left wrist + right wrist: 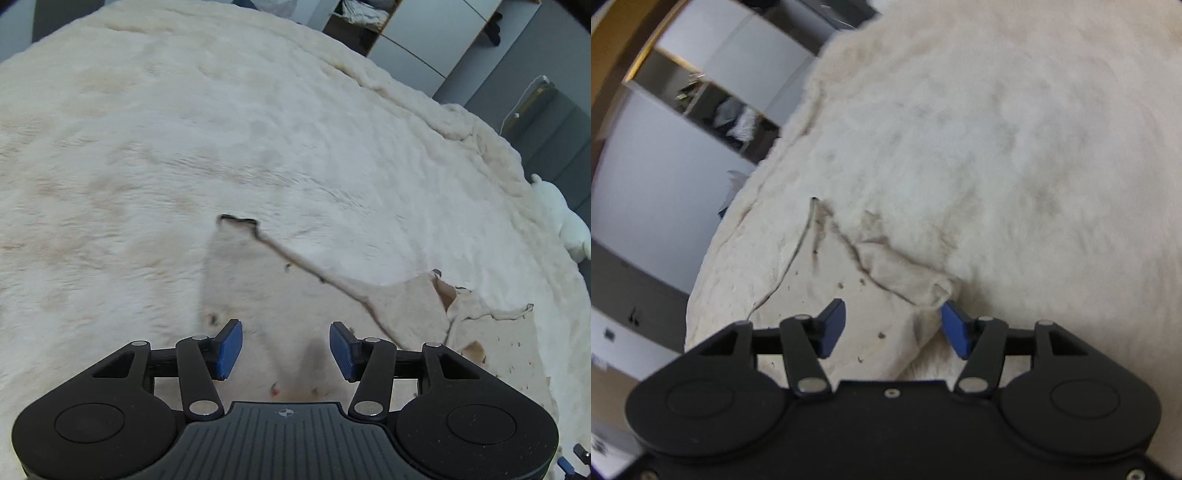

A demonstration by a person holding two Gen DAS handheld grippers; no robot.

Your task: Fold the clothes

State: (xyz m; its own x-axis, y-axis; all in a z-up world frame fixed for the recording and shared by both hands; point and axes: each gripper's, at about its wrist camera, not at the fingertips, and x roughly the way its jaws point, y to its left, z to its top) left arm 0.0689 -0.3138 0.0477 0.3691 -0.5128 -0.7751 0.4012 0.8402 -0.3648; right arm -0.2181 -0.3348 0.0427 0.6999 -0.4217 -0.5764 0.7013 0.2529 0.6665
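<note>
We found both tongs standing wide apart and gripping nothing. The left tongs hung over a cream garment with small dark specks, which lay on a fluffy white blanket covering what looked like a bed. One edge of the garment ran as a raised, dark-trimmed line from a corner down toward the right side of the view (motion blur kept us from telling how far it stood off the blanket). A white plush toy lay at the blanket's right edge, well apart from the garment.

In the right wrist view, the right tongs were over the same speckled garment. A bunched fold of its cloth sat just beside the right-hand blue pad; we could not tell whether the two touched. The blanket filled the upper right. Grey cupboards with an open shelf of loose items stood beyond the bed's edge.
</note>
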